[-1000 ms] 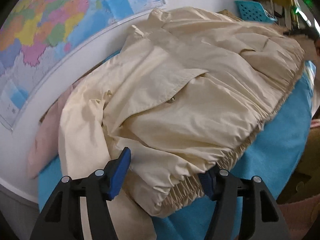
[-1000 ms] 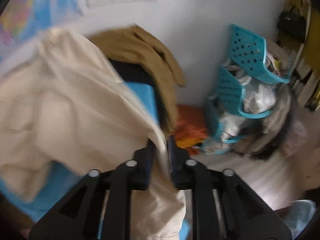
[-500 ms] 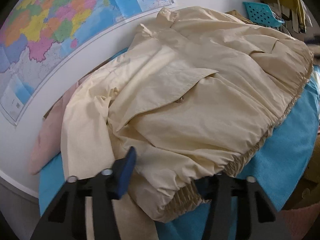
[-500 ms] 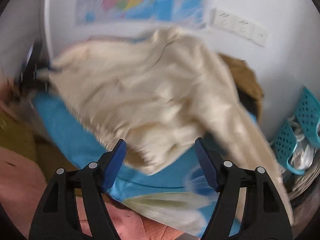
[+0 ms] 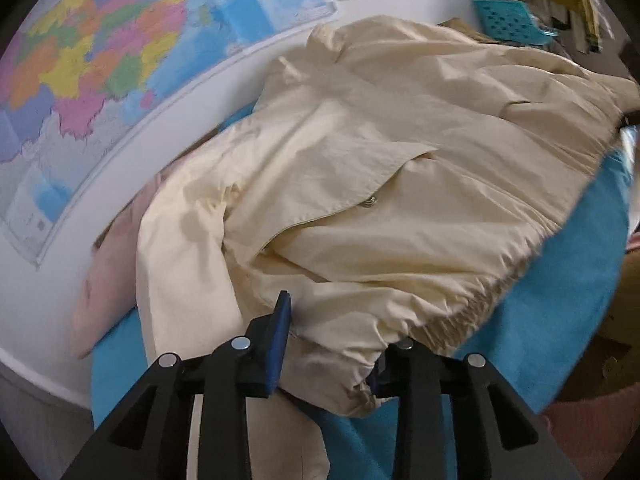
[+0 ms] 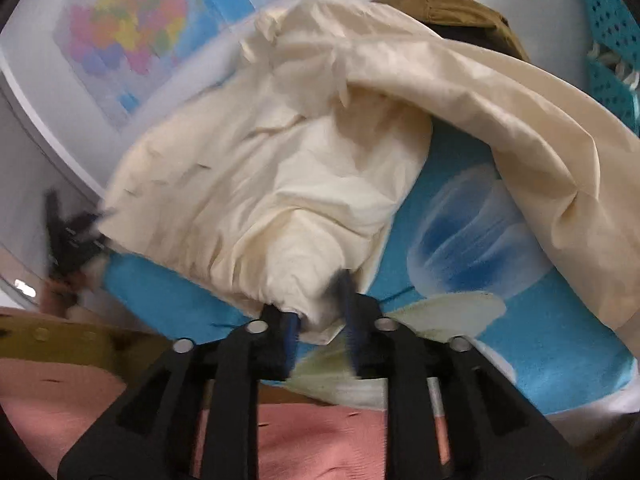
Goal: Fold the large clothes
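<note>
Left gripper (image 5: 330, 354) is straddling the gathered hem corner of a cream jacket (image 5: 400, 168), jaws apart w/ cloth bunched between them but not pinched; right gripper (image 6: 320, 320) is sitting at the hem's other corner w/ fabric between its blue pads, which look half closed. Motion blur is making it impossible to tell whether they're actually biting. Jacket is lying spread across a blue towel (image 5: 568, 280) on the work surface, collar toward the wall, one sleeve (image 5: 180, 264) trailing over the near-left edge, the other sleeve (image 6: 540, 132) draping off to the rt in the right wrist view. Judging from this, the step in hand is taking both hem corners to fold the body up toward the collar. Doing it well likely means closing each gripper on the thick elastic band rather than on thin single-layer cloth, lifting both corners level & together, keeping tension across the hem so it isn't sagging, and tucking the loose sleeves in before laying it over. Count: 1 cream jacket, 2 sleeves, 2 grippers, 1 blue towel, 1 wall map (image 5: 100, 60), 1 pink garment (image 5: 108, 276) by the wall, 1 brown garment (image 6: 452, 12) behind the jacket.
</note>
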`<state>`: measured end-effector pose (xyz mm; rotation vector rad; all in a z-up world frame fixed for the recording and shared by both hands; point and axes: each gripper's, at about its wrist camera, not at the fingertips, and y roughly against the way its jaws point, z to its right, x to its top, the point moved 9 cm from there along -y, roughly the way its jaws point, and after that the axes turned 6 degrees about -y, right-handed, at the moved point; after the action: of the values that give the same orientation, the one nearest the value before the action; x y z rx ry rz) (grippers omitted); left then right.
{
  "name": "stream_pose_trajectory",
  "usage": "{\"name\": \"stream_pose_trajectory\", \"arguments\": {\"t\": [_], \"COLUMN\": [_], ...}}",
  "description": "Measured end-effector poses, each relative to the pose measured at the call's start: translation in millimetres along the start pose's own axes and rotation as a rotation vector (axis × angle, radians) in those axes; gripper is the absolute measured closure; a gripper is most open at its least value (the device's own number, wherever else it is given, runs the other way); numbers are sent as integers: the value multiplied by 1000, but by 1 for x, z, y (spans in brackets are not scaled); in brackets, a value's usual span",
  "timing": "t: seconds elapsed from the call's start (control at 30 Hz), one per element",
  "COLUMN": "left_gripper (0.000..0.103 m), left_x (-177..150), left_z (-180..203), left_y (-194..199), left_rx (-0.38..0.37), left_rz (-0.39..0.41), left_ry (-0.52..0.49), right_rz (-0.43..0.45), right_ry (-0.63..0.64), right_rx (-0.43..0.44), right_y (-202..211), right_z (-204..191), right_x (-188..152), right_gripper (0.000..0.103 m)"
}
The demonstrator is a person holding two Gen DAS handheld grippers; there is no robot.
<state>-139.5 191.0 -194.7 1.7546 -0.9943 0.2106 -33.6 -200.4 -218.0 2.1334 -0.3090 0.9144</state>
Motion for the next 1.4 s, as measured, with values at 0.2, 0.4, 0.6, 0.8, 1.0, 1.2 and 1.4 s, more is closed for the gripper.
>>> {"name": "stream_pose_trajectory", "arguments": {"t": [0.2,0.4,0.6,0.8,1.0,1.2,1.4], "left_gripper": [29,26,26,26,24,24,23], "left_x": [30,59,96,140,181,219,247], "left_z": [3,3,33,52,63,59,52], "left_y": [74,85,45,22,2,-8,-10], "left_rx": [-221,-193,-235,-296,-322,-396,-483], "left_rz": [310,357,323,333,312,327,375], "left_ry": [57,26,-28,-43,-75,-41,27], "right_rz": [81,119,406,249,303,548,489], "right_ry": [-134,-11,-226,-492,-439,-119,365], "right_rx": [74,22,-300,-257,-89,-126,-217], "right_y": [26,61,146,100,103,199,171], "right_z": [21,24,117,189,162,77,-60], "right_x": [32,42,70,43,75,183,263], "right_gripper": [32,23,16,15,92,93,92]}}
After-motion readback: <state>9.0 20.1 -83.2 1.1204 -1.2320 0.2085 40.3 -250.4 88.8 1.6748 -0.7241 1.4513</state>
